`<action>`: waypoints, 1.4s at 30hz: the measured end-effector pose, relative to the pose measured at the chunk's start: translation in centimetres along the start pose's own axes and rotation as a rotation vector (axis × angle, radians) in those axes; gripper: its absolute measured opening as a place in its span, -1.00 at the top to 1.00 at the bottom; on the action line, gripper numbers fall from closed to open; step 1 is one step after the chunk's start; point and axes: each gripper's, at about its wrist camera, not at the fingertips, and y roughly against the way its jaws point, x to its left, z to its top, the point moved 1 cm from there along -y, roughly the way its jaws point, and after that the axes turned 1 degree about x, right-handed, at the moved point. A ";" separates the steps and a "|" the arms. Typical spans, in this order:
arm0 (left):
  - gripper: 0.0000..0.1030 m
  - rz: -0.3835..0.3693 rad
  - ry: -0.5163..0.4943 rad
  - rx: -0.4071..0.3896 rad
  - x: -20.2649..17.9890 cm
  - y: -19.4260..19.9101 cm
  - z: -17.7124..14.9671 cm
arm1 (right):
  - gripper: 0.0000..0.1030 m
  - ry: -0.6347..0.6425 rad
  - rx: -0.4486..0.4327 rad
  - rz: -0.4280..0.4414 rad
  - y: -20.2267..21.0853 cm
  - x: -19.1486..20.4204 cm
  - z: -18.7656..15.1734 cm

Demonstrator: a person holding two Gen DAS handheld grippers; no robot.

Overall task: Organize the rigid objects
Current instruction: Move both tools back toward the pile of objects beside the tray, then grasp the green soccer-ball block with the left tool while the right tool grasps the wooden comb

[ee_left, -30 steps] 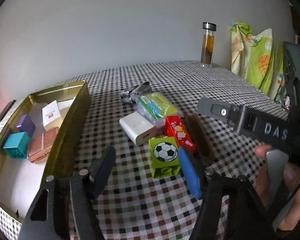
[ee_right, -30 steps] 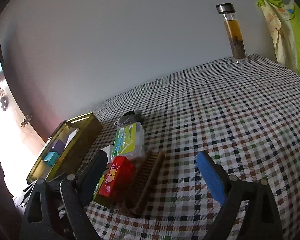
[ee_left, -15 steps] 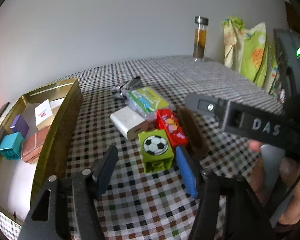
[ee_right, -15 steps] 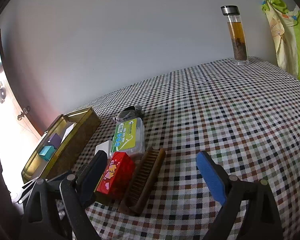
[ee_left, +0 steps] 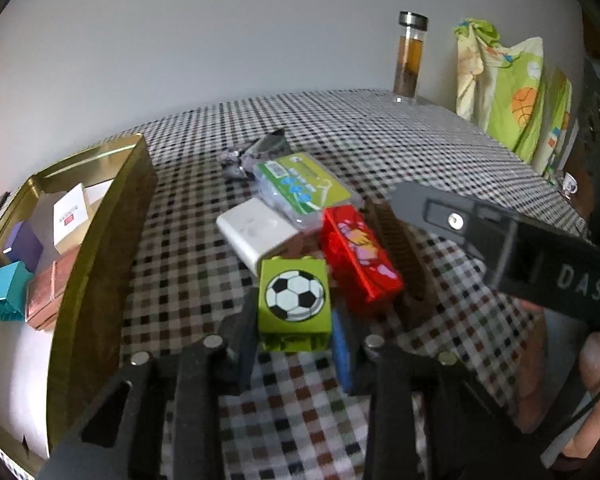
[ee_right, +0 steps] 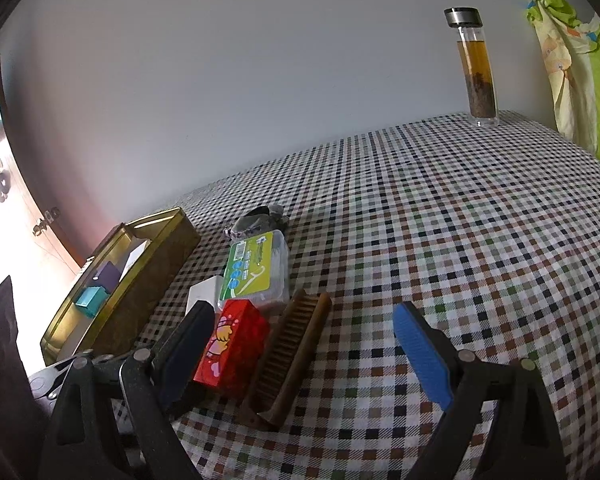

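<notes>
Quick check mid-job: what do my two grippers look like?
Both are black plastic frames with silver pivot bolts. The left gripper and right gripper each pair a blue ribbed pad with a dark one. White letters DAS mark the right one's body.

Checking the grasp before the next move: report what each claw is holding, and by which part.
The left claw is shut on the green soccer block, gripped by its two side faces near the bottom. The right claw is open and holds nothing.
</notes>
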 end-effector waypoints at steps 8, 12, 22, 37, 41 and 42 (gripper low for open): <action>0.41 0.048 0.084 -0.088 2.4 1.1 0.1 | -0.80 -0.013 0.126 -0.102 -2.2 -0.4 0.1; 0.41 0.049 0.106 -0.109 2.8 1.5 0.1 | -0.80 0.029 0.145 -0.111 -2.5 0.2 0.0; 0.41 0.041 0.109 -0.123 2.9 1.7 -0.1 | -0.74 0.147 0.191 -0.118 -3.2 2.3 -1.0; 0.41 0.026 0.110 -0.163 3.0 2.4 -0.2 | 0.46 0.149 0.175 -0.078 -2.9 1.8 -0.9; 0.41 0.026 0.111 -0.174 2.9 2.6 -0.2 | 0.46 0.142 0.148 -0.040 -2.5 1.9 -0.9; 0.41 0.026 0.112 -0.178 3.0 2.7 -0.2 | 0.46 0.142 0.139 -0.037 -2.3 2.0 -0.9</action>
